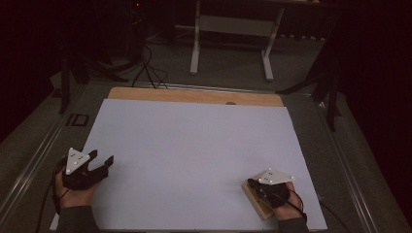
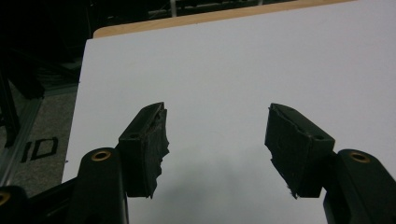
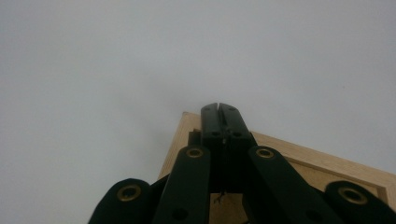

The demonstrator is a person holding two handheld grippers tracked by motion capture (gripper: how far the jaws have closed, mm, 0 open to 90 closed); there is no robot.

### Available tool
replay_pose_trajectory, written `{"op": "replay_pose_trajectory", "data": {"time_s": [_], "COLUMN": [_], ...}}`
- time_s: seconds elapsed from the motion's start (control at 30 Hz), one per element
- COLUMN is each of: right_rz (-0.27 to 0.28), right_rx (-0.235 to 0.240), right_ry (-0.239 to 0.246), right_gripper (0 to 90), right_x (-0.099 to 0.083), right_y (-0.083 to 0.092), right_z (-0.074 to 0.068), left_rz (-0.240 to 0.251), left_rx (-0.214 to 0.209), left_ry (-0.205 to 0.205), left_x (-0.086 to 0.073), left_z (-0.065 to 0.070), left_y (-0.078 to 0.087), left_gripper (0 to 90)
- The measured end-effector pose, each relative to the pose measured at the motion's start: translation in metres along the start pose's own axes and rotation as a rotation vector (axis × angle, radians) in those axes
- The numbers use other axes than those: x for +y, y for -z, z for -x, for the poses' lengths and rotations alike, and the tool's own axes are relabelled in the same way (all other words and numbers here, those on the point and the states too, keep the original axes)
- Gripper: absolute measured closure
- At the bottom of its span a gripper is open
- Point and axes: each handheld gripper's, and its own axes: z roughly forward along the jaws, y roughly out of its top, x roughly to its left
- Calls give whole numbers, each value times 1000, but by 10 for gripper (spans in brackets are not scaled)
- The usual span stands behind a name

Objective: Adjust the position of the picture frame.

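A large white board (image 1: 194, 145) covers the table. At its left edge a hand holds my left gripper (image 1: 102, 156), open with nothing between the jaws. In the left gripper view that gripper (image 2: 218, 123) shows worn black pads (image 2: 149, 140) wide apart over the bare white board (image 2: 233, 60). Near the front right corner, my right gripper (image 1: 250, 183) rests over a flat wooden tray (image 1: 257, 201) with a raised rim. The right gripper view has this gripper (image 3: 219, 108) with its jaws pressed together above a corner of the wooden tray (image 3: 180, 140), and I see nothing between them.
A strip of bare wooden tabletop (image 1: 194, 95) runs along the board's far edge. Beyond it stand the white legs of another table (image 1: 233, 29), and black cables (image 1: 145, 68) lie on the dark floor. Metal rails (image 1: 34, 150) border both sides.
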Motion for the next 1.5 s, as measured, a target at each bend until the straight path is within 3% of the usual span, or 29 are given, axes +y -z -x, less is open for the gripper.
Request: {"op": "replay_pose_trajectory", "data": {"time_s": [0.53, 0.93, 1.5], "right_rz": [-20, -59, -98], "right_rx": [-29, -105, -244], "right_ry": [24, 19, -119], "right_gripper": [897, 898, 899], "right_x": [12, 28, 32], "right_y": [-11, -30, -38], "right_z": [7, 26, 65], "left_rz": [8, 10, 12], "left_rx": [4, 5, 6], "left_ry": [2, 3, 5], "left_x": [0, 0, 0], "left_z": [0, -1, -1], "left_y": [0, 1, 1], "left_gripper": [388, 388, 388]}}
